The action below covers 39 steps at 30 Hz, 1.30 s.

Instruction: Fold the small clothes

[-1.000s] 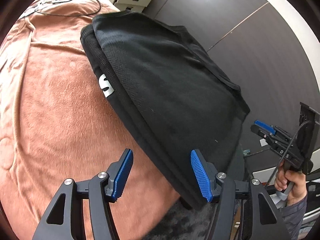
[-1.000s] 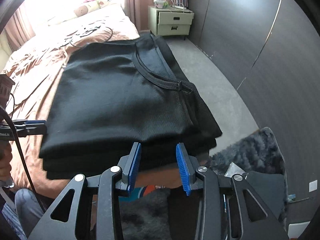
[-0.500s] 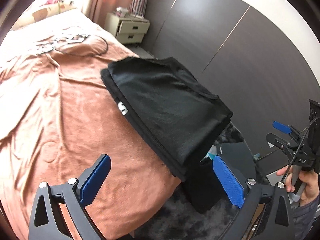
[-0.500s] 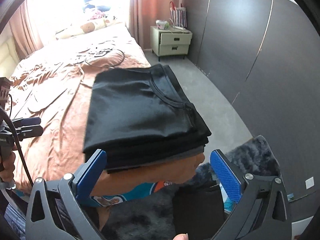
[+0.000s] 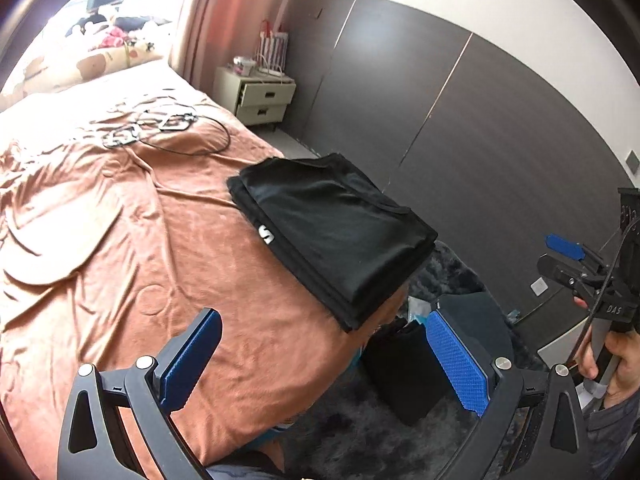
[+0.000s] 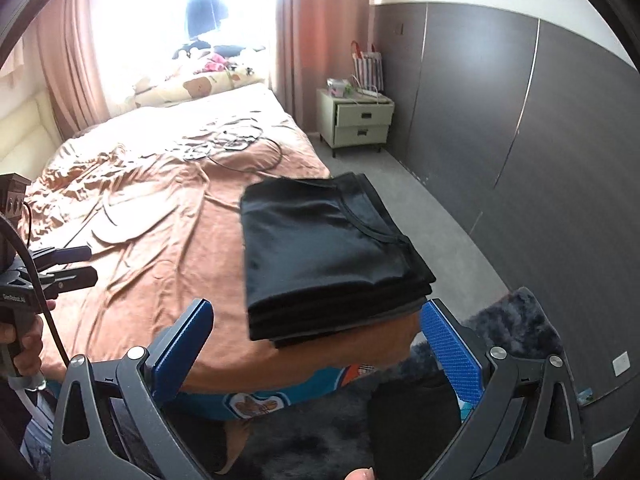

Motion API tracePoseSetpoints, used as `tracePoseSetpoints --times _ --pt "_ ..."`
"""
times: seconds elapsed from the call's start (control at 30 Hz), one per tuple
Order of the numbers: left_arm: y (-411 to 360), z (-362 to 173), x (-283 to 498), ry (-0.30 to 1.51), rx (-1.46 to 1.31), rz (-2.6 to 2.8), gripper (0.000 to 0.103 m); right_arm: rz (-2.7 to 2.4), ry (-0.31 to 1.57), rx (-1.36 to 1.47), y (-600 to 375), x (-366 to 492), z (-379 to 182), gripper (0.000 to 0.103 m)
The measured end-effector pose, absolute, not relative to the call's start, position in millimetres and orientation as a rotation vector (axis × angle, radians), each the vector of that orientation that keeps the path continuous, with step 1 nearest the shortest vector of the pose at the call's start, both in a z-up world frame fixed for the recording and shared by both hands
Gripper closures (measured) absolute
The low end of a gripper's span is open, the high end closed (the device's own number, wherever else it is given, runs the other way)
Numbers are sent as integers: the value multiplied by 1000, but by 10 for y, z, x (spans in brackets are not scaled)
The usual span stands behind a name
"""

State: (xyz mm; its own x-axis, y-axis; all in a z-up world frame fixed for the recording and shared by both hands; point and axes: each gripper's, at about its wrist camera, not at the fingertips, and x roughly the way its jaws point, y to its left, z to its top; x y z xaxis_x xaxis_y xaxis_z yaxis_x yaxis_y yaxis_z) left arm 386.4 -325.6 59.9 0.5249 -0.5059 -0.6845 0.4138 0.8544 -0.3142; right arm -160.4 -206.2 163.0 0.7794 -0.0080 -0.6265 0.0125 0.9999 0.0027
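Folded black clothes (image 5: pixel 332 232) sat in a neat stack at the near corner of a bed, on a rust-coloured blanket (image 5: pixel 120 240), one edge of the stack overhanging slightly above a dark shaggy rug (image 6: pixel 516 320) on the floor. A second earlier both tools had been close against the pile, which filled most of each view; by this moment the stack looked smaller and farther off in both views, with more of the bedroom visible. The left gripper (image 5: pixel 324 360) had just spread its blue pads wide apart, nothing between them, and the right gripper (image 6: pixel 320 344) had done the same, its pads likewise empty and clear of the fabric. Each tool was gripped by a hand (image 5: pixel 616 364) at the frame's edge. Cables (image 6: pixel 224 144) lay loose farther up the blanket, and a pale bedside cabinet (image 6: pixel 360 120) stood against the dark panelled wall.
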Motion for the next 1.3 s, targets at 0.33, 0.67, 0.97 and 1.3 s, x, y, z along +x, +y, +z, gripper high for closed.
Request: tracePoseSetpoints --times 0.33,0.67,0.97,1.3 --pt "-2818 985 3262 753 -100 -532 0 -1 622 4 -1862 -2153 1832 0" --pt "-2207 1230 2669 642 -134 -446 0 -3 534 -11 -1547 -2660 1942 0" --pt "-1662 1353 2169 544 -149 -375 0 26 465 -24 -1374 -2919 1857 0" --pt "-1268 1354 1685 474 -91 -304 0 33 397 31 -1203 -3051 1563 0"
